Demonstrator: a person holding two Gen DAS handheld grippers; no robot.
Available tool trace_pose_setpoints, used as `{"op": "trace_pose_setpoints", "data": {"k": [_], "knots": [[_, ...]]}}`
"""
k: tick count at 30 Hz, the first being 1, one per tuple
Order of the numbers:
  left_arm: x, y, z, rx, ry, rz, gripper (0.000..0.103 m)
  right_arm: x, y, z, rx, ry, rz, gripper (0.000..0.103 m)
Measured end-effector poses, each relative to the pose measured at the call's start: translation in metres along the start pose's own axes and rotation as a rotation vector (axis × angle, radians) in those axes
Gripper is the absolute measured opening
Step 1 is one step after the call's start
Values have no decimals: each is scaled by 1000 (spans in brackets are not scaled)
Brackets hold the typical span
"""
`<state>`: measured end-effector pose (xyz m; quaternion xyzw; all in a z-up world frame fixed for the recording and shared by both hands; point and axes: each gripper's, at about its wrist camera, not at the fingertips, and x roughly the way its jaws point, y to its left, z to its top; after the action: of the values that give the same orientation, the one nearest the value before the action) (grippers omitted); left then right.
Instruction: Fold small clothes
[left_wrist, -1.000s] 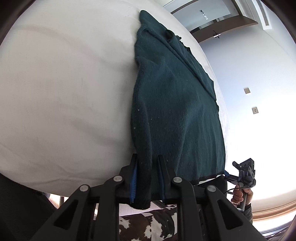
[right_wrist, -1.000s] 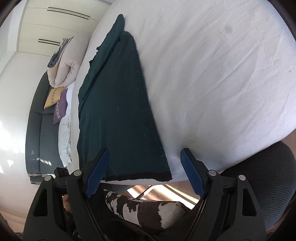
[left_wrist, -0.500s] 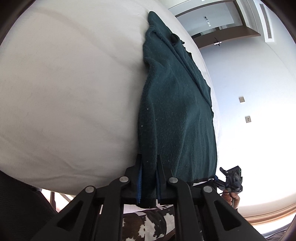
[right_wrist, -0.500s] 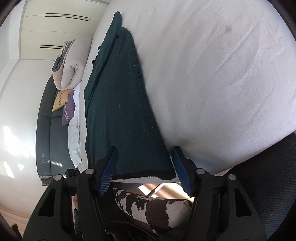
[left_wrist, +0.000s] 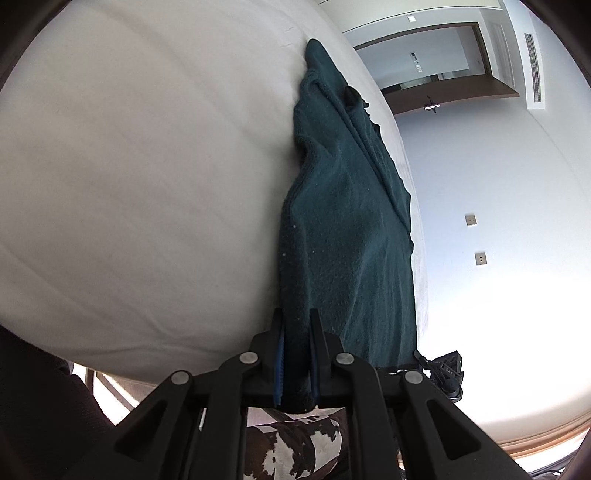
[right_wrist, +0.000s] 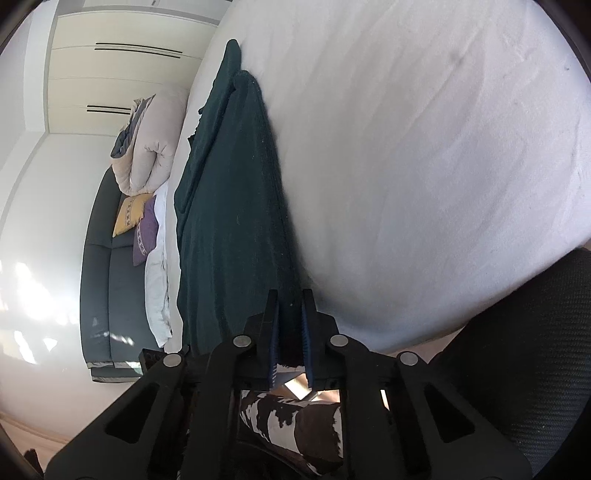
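A dark green knit garment (left_wrist: 347, 236) lies stretched along a white bed (left_wrist: 140, 177), its near hem at the bed's near edge. My left gripper (left_wrist: 295, 325) is shut on one near hem corner. In the right wrist view the same garment (right_wrist: 236, 206) runs away from me. My right gripper (right_wrist: 290, 306) is shut on the other near hem corner. The hem between the two grippers is lifted slightly off the bed. The right gripper also shows in the left wrist view (left_wrist: 445, 373) past the hem.
A dark sofa (right_wrist: 107, 273) with yellow and purple cushions (right_wrist: 138, 225) and a rolled duvet (right_wrist: 147, 147) stands beyond the bed. A black-and-white patterned leg (right_wrist: 291, 417) is below the grippers. A dark chair back (right_wrist: 532, 354) is at the right.
My right gripper has moved in and closed on the near hem corner; it was wide open a second ago. The left gripper stays shut on its corner, and the garment looks narrower and pulled tighter.
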<state>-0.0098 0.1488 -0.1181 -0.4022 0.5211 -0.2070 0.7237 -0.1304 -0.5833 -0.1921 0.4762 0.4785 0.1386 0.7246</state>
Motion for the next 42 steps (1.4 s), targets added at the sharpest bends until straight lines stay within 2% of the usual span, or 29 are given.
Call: {"op": "trace_pose_setpoints", "data": {"k": [6, 8, 10, 12, 13, 15, 18, 22, 26, 27, 28, 30, 31, 32, 33, 34, 37, 40, 41, 42], "knots": [[-3, 5, -1, -30, -19, 14, 12, -10, 8, 3, -20, -36, 8, 8], [-3, 8, 0, -56, -20, 4, 24, -13, 12, 4, -23, -49, 15, 7], [-6, 8, 0, -69, -29, -33, 53, -19, 11, 4, -27, -58, 20, 7], [-11, 1, -1, -51, -44, -47, 72, -25, 10, 6, -26, -64, 24, 7], [-13, -3, -2, -37, -46, -36, 77, -27, 9, 6, -24, -67, 25, 7], [-12, -8, -3, -20, -39, -18, 80, -32, 7, 8, -12, -76, 31, 7], [-8, -11, -6, -15, -20, -1, 81, -39, 4, 12, -4, -91, 23, 2], [-2, -14, -9, 0, 8, 16, 80, -45, -3, 15, 14, -103, 10, 2], [2, -17, -11, 26, 26, 52, 76, -38, 1, 12, -15, -19, 44, 4], [3, -18, -12, 33, 32, 64, 72, -36, 3, 11, -20, -8, 37, 4], [5, -19, -13, 43, 40, 81, 68, -35, 3, 11, -20, -10, 30, 6], [7, -20, -14, 54, 51, 96, 60, -36, 4, 11, -27, -31, 1, 18], [8, -20, -15, 56, 56, 101, 54, -36, 4, 11, -29, -34, -3, 34], [9, -19, -15, 55, 61, 107, 51, -37, 3, 11, -26, -33, -2, 60], [10, -18, -16, 55, 66, 110, 45, -38, 1, 10, -19, -38, -5, 70], [11, -18, -17, 54, 71, 112, 39, -39, 0, 10, -17, -46, -9, 71], [14, -18, -19, 58, 83, 115, 32, -36, 5, 8, -52, -14, -9, 71], [18, -18, -20, 62, 94, 117, 29, -19, 15, 3, -104, 71, -69, 69], [18, -18, -20, 60, 95, 116, 29, -7, 18, 2, -123, 111, -125, 69], [18, -17, -20, 55, 95, 110, 29, -7, 18, 2, -123, 111, -125, 68]]}}
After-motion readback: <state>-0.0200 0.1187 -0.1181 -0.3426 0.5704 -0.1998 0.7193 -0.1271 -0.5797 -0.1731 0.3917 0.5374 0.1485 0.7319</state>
